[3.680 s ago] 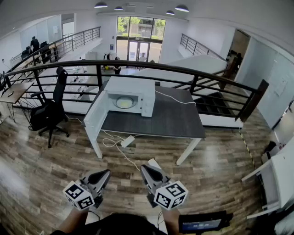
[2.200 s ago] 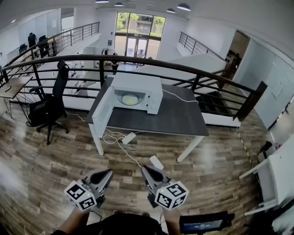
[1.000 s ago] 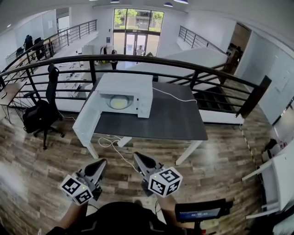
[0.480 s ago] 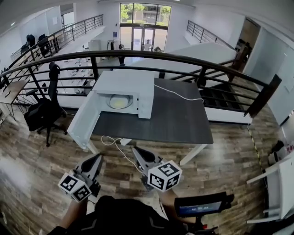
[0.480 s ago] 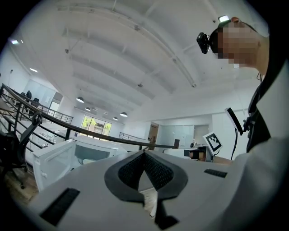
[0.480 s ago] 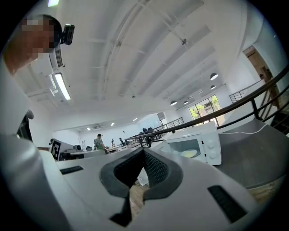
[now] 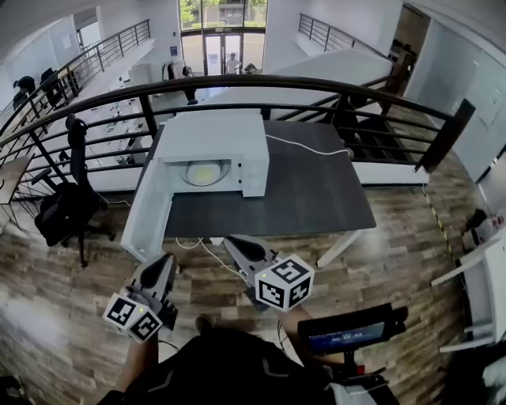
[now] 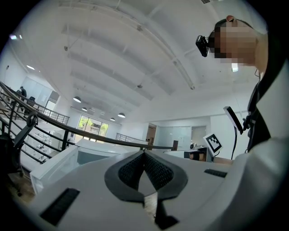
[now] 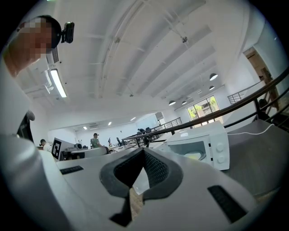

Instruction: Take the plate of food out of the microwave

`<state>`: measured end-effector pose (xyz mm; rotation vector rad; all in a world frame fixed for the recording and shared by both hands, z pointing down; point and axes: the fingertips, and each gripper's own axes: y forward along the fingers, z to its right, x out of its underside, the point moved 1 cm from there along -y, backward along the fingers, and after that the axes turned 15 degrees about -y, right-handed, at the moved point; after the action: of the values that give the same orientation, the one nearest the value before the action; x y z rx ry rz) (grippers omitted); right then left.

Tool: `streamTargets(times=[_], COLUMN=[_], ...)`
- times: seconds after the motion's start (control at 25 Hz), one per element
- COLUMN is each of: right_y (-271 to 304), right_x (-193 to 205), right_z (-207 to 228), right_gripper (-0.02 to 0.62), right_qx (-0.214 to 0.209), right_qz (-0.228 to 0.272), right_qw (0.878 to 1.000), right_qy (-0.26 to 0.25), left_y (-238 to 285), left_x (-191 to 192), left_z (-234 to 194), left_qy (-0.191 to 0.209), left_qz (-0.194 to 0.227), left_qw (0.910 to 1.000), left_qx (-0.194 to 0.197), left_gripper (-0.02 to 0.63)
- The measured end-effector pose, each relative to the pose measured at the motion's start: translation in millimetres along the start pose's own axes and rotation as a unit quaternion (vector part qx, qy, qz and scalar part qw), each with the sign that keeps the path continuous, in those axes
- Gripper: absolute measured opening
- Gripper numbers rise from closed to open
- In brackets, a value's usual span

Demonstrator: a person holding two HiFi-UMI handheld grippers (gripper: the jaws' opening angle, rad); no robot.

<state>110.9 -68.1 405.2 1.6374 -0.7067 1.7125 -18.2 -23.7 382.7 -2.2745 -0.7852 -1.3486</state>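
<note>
Bright, even daylight comes from the windows (image 7: 212, 12) far ahead of the left claw (image 7: 164, 265) and right claw (image 7: 234, 244), helped by ceiling lamps (image 8: 76, 99) up-left of the left claw, so shadows are faint and the floor (image 7: 47, 316) beside it has a pale sheen. Every view bulges like a fisheye, bowing the railing (image 7: 261, 78) beyond the claws, and both claw views go black at the corners. Each claw's body near the lens is soft; a tube lamp (image 9: 58, 83) up-left of the right claw glares white.
</note>
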Motion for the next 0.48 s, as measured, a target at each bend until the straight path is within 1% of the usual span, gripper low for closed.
streamTargets(times=[0.16, 0.48], right_y=[37, 98], right_x=[-4, -15], right_z=[5, 12], right_gripper=[0.000, 0.000], right_qx=[0.016, 0.047], right_qz=[0.003, 0.006], right_qw=[1.000, 0.999], right_qy=[0.011, -0.003], left_y=[4, 14], left_x=[-19, -53], left_z=[-29, -79], left_qy=[0.005, 0.006], left_qz=[-0.007, -0.008], left_qw=[0.9998, 0.9987], left_qx=[0.016, 0.050], left_gripper=[0.005, 0.005])
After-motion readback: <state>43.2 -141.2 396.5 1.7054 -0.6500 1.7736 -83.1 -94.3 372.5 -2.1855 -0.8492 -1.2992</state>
